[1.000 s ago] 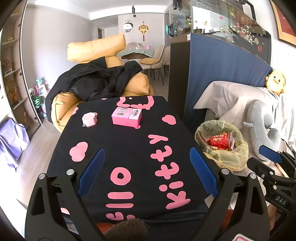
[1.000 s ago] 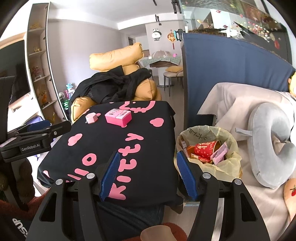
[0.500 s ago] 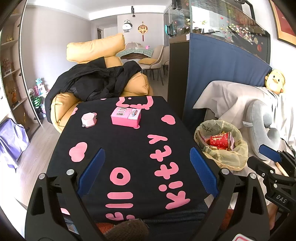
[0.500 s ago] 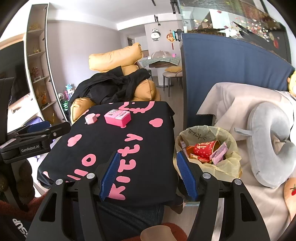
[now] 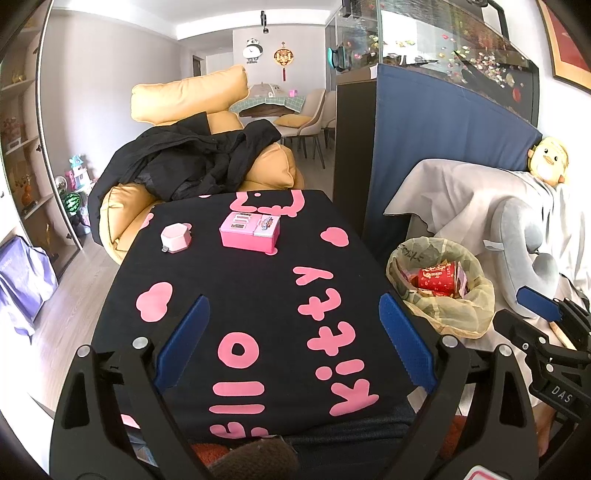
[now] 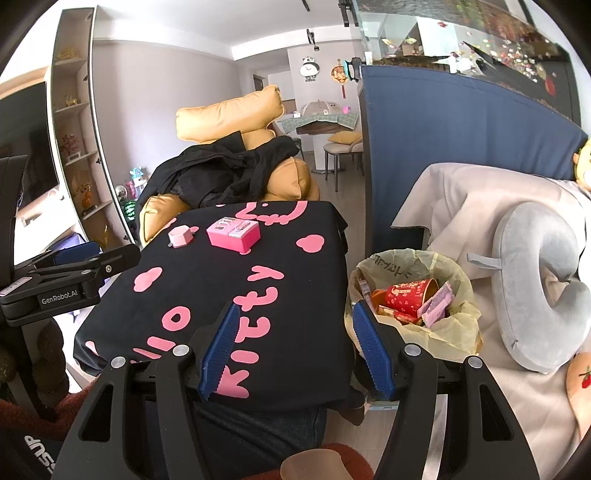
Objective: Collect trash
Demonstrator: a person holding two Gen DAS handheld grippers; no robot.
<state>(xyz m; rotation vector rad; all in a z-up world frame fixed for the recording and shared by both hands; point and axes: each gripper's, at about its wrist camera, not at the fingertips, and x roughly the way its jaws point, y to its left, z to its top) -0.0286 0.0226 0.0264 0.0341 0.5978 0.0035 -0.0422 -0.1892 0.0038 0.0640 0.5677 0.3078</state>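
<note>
A: Bright daylight, evenly spread; the white ceiling (image 5: pixel 258 14) and the pale wall (image 6: pixel 166 96) are lit without harsh patches.

B: Shadows?

A: Soft ones only. The black tablecloth (image 5: pixel 258 295) stays dark but its pink letters read sharply.

B: Distortion?

A: Strong fisheye bending: the shelf unit (image 6: pixel 74 110) curves, and the corners of both views go black. The aquarium glass (image 5: pixel 443 48) shows reflections.

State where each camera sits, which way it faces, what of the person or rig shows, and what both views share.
Left wrist: on the left gripper, facing along the black tablecloth toward the armchair; its open fingers and the right gripper show.
Right wrist: on the right gripper, facing over the table's right edge and the trash bin; the left gripper shows.
Shared: pink box, small pink item, bin.
</note>
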